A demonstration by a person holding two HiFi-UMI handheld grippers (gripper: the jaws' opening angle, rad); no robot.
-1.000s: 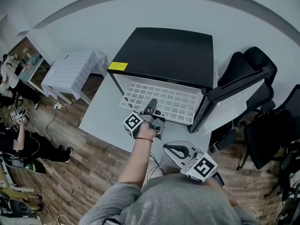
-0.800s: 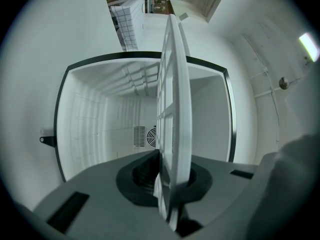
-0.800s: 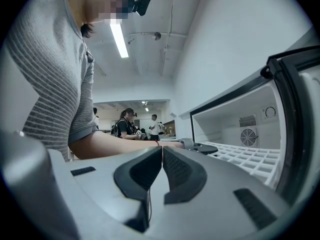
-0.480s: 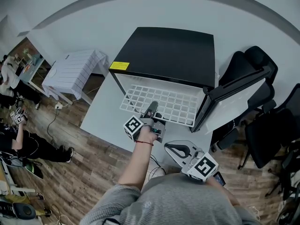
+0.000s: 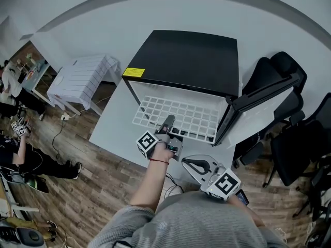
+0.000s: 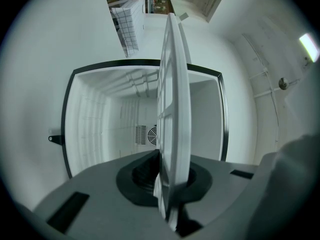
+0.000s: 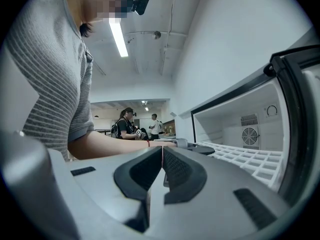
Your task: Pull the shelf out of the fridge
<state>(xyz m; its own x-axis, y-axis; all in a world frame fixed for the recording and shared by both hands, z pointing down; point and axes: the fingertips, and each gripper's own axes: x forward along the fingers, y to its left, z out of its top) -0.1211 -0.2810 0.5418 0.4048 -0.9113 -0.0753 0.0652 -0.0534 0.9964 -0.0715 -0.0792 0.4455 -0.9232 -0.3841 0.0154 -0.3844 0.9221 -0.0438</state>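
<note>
Starting at the left of the head view, a seated person [image 5: 23, 156] is on the wooden floor, and a white slatted rack [image 5: 80, 79] stands near the corner of the white table [image 5: 111, 130]. The black fridge [image 5: 186, 61] sits on that table with its mouth facing the operator.

The shelf [image 5: 183, 115], a white grid, lies flat and level. Its rear portion is inside the fridge and its front portion projects over the table. Its long axis runs across the fridge mouth, and its front edge faces the operator.

The left gripper [image 5: 168, 122] points level at that front edge, left of its middle. In the left gripper view the left gripper [image 6: 171, 186] has its jaws narrowly parted and clamped on the shelf [image 6: 175, 84], which is seen edge-on running back into the white interior.

The right gripper [image 5: 187, 163] is held low, near the operator's body and well apart from the shelf. In the right gripper view the right gripper [image 7: 161, 159] has its jaws pressed together with nothing between them.

The fridge door [image 5: 258, 120] is swung open just beside the shelf's right corner. Black office chairs [image 5: 289, 87] crowd behind the door.
</note>
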